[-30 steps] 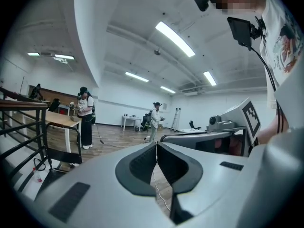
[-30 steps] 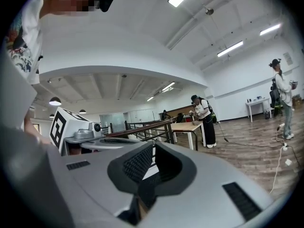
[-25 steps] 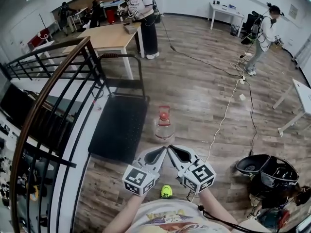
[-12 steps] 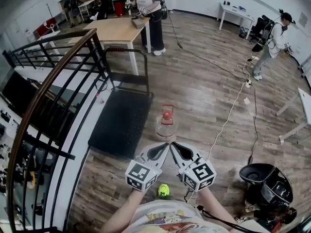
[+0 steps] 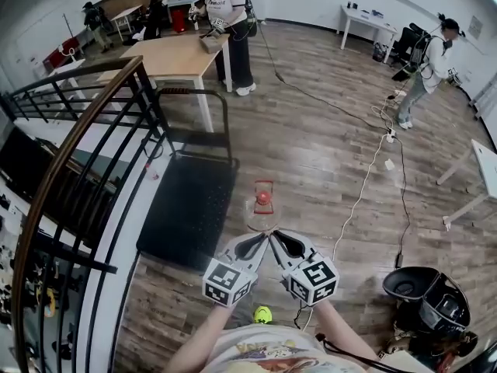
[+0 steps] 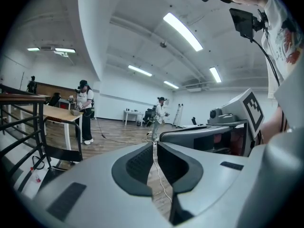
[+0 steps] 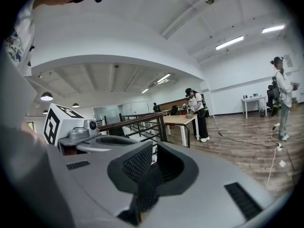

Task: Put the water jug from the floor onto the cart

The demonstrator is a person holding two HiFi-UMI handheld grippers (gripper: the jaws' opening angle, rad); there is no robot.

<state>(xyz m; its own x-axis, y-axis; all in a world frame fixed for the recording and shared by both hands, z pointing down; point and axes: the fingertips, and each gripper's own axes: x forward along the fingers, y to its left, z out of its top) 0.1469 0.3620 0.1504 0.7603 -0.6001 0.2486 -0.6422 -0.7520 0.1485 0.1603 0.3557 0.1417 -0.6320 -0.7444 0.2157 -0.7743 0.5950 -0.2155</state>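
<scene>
While the left gripper and right gripper have drawn nearer, jaws pinched together and empty, the water jug stands on the floor just right of the cart, not yet grasped.

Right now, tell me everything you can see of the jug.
The jug looks like clear plastic, with a round red cap and a red frame-like handle on top. It stands upright on the wood floor, just right of the black cart and apart from it. The left gripper and right gripper, both shut, hang close at its near side; neither holds it. Its fill level can't be made out.
</scene>
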